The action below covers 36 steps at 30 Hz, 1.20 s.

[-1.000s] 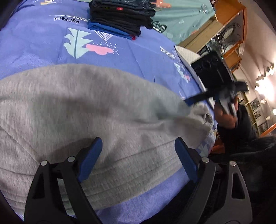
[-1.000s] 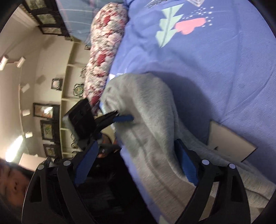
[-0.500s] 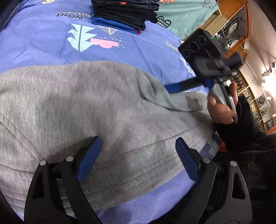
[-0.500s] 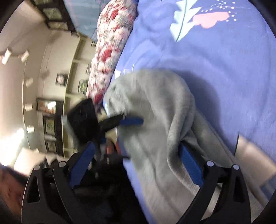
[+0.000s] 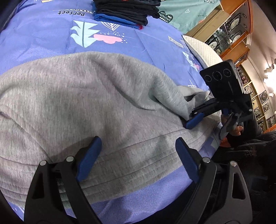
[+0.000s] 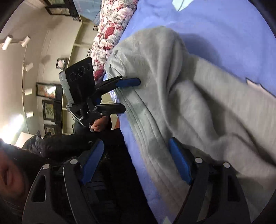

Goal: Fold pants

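Grey sweatpants (image 5: pixel 89 103) lie spread on the blue bedsheet (image 5: pixel 138 206), with the ribbed waistband (image 5: pixel 138 160) toward the bed's near edge. My left gripper (image 5: pixel 138 155) hovers open over the waistband, its blue pads on either side of a stretch of it. In the right wrist view, the left gripper (image 6: pixel 132 95) straddles the waistband's far end. My right gripper (image 6: pixel 136 155) is at the waistband's other corner (image 6: pixel 151 155) with its jaws closing. The edge lies between its pads, which are still apart. One right fingertip (image 5: pixel 195 120) rests on the waistband and a raised fold (image 5: pixel 169 93) covers the other.
A stack of dark folded clothes (image 5: pixel 124 12) sits at the far side of the bed. A white pillow (image 5: pixel 201 51) and wooden display shelves (image 5: pixel 232 34) are to the right. A floral bolster (image 6: pixel 112 29) lies along the bed's edge. A person's hand (image 6: pixel 100 125) holds the left gripper.
The right gripper has come down and in onto the waistband corner, and its jaws have narrowed. A fold of grey fabric has bunched over it. The left gripper has stayed put.
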Each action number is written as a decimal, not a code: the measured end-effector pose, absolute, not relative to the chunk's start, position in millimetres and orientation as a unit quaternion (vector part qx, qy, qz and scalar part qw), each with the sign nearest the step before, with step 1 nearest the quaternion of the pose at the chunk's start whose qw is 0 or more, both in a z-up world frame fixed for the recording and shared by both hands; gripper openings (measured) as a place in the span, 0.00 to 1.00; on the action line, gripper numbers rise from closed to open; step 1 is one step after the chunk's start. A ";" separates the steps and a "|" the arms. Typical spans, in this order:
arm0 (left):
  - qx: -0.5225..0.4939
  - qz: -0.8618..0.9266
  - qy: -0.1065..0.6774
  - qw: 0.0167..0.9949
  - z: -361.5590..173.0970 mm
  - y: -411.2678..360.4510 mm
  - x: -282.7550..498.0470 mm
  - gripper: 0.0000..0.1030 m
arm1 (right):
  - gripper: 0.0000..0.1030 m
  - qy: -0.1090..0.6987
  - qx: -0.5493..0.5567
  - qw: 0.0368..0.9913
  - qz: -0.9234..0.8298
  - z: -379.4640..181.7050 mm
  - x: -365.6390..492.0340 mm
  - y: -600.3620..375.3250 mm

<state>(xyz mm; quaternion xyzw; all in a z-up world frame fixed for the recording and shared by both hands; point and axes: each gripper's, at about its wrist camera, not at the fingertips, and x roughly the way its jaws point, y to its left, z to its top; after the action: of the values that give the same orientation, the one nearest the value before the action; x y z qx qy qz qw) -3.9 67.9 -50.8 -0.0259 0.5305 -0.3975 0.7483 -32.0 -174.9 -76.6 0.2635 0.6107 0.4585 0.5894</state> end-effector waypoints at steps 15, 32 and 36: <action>-0.037 -0.400 0.525 0.750 -51.6 72.2 -7.9 0.86 | 0.80 0.621 0.343 0.630 0.316 -72.8 29.0 -252.8; -0.045 -0.401 0.524 0.750 -51.6 72.7 -7.1 0.86 | 0.78 0.574 0.402 0.574 0.423 -103.1 91.7 -152.1; -0.050 -0.410 0.522 0.746 -52.6 75.9 -6.2 0.86 | 0.48 0.510 0.454 0.595 0.424 -89.8 95.7 -179.9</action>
<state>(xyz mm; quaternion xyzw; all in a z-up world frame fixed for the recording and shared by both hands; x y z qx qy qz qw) -6.2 75.9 -52.6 -0.0500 0.5220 -0.4101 0.7462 95.7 -179.9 -89.8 0.4542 0.5100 0.4242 0.5947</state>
